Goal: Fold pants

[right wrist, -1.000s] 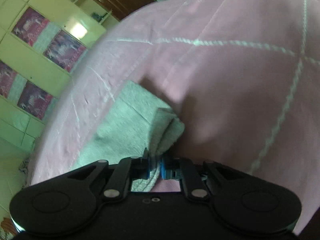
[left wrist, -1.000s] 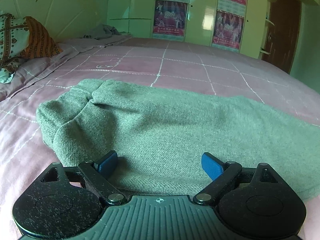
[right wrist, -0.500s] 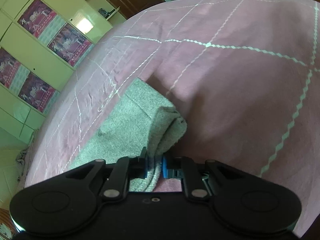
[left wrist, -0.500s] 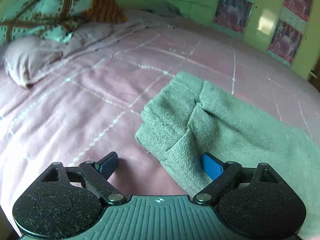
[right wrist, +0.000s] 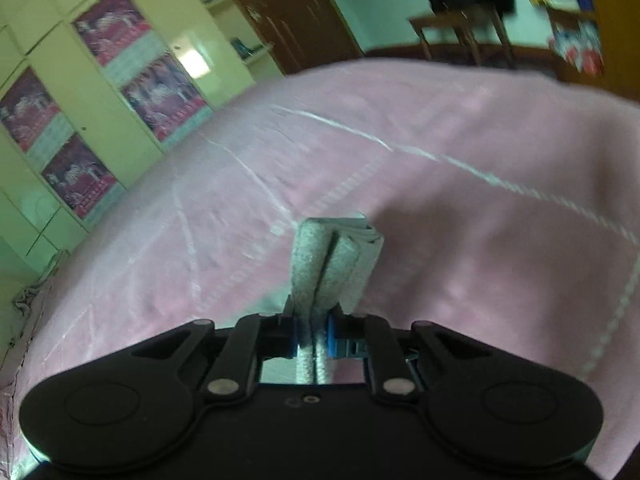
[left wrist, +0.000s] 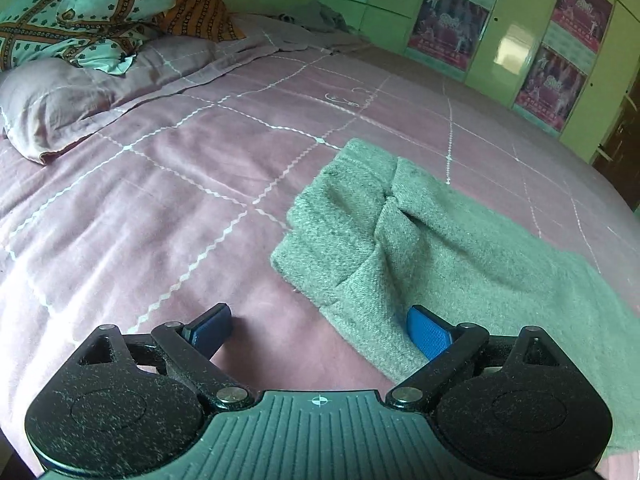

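Grey-green woollen pants point(left wrist: 440, 248) lie flat on the pink bed cover point(left wrist: 160, 200), with their folded left end in the middle of the left wrist view. My left gripper point(left wrist: 320, 322) hovers low over that end, its jaws wide and opening. The right blue pad point(left wrist: 430, 336) is above the cloth, the left one above bare cover, and neither presses on anything. In the right wrist view my right gripper point(right wrist: 312, 332) is shut on the other end of the pants point(right wrist: 332, 256). The folded layers stick up from the pads, raised above the bed cover point(right wrist: 480, 220).
Patterned pillows point(left wrist: 80, 20) and a lilac pillow point(left wrist: 60, 92) lie at the head of the bed, far left. A pale green wardrobe point(left wrist: 500, 40) with posters stands beyond the bed. A wooden chair point(right wrist: 460, 32) and a dark door point(right wrist: 288, 12) are past the bed's foot.
My left gripper has slid left, from over the middle of the pants to their left end. My right gripper has lifted its end of the pants off the bed.
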